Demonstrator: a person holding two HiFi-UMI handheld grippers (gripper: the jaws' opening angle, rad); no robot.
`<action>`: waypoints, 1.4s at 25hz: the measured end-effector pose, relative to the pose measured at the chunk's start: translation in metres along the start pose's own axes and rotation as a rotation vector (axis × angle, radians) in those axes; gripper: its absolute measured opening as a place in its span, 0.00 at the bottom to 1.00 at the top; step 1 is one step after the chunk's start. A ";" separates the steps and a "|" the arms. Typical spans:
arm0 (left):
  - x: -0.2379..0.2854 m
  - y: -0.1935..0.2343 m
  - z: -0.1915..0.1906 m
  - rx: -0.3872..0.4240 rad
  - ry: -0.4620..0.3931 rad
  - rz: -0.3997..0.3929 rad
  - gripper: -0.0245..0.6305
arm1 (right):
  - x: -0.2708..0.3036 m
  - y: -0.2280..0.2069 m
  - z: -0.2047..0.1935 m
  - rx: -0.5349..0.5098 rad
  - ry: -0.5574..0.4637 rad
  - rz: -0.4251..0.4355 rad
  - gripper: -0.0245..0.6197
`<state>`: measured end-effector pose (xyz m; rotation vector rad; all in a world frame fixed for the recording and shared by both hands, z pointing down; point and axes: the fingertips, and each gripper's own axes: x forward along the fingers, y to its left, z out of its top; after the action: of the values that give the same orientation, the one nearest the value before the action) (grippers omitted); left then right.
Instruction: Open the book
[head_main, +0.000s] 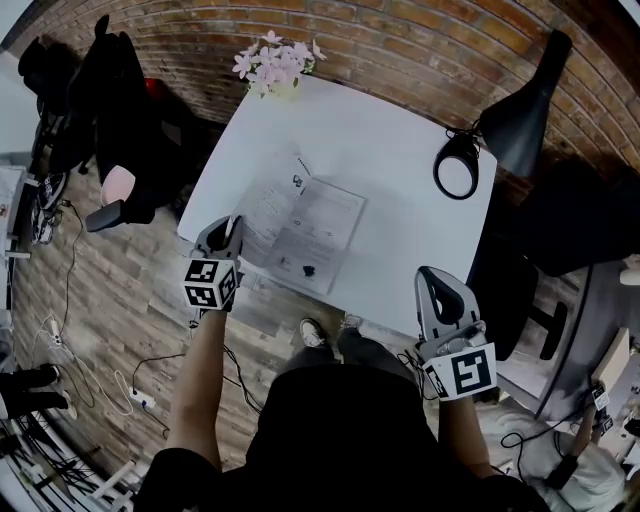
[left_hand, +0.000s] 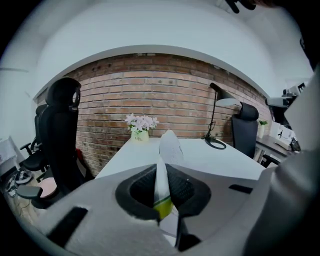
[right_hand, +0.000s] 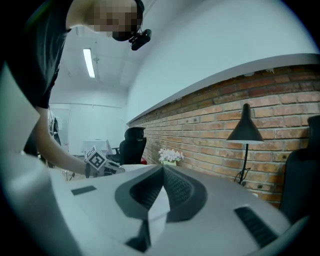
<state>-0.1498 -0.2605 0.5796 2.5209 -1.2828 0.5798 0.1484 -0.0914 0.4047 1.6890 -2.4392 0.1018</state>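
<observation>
The book (head_main: 312, 228) lies open on the white table (head_main: 390, 140), its printed pages facing up. My left gripper (head_main: 232, 230) is at the book's left edge, shut on a thin leaf of the book. In the left gripper view that leaf (left_hand: 169, 147) stands on edge between the pads, with a yellow-green strip at its lower end, and my left gripper (left_hand: 162, 172) pinches it. My right gripper (head_main: 432, 282) hangs at the table's front right edge, away from the book, jaws together with nothing in them. In the right gripper view, my right gripper (right_hand: 162, 170) faces the brick wall.
A pot of pale flowers (head_main: 272, 62) stands at the table's far edge. A black desk lamp (head_main: 512, 120) and its ring base (head_main: 456, 168) are at the far right corner. Office chairs stand to the left (head_main: 110, 110) and right (head_main: 560, 230). Cables lie on the wooden floor (head_main: 100, 370).
</observation>
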 end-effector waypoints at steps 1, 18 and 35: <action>-0.001 0.006 -0.003 -0.005 -0.009 0.014 0.11 | 0.001 0.000 0.000 -0.001 0.002 0.000 0.06; 0.012 0.066 -0.058 0.173 0.151 0.160 0.12 | -0.005 -0.005 -0.008 -0.009 0.051 -0.032 0.06; 0.044 0.077 -0.128 0.459 0.411 0.202 0.19 | -0.013 0.000 -0.023 0.011 0.131 -0.034 0.06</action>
<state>-0.2188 -0.2856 0.7172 2.4136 -1.3662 1.5002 0.1555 -0.0757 0.4245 1.6714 -2.3185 0.2153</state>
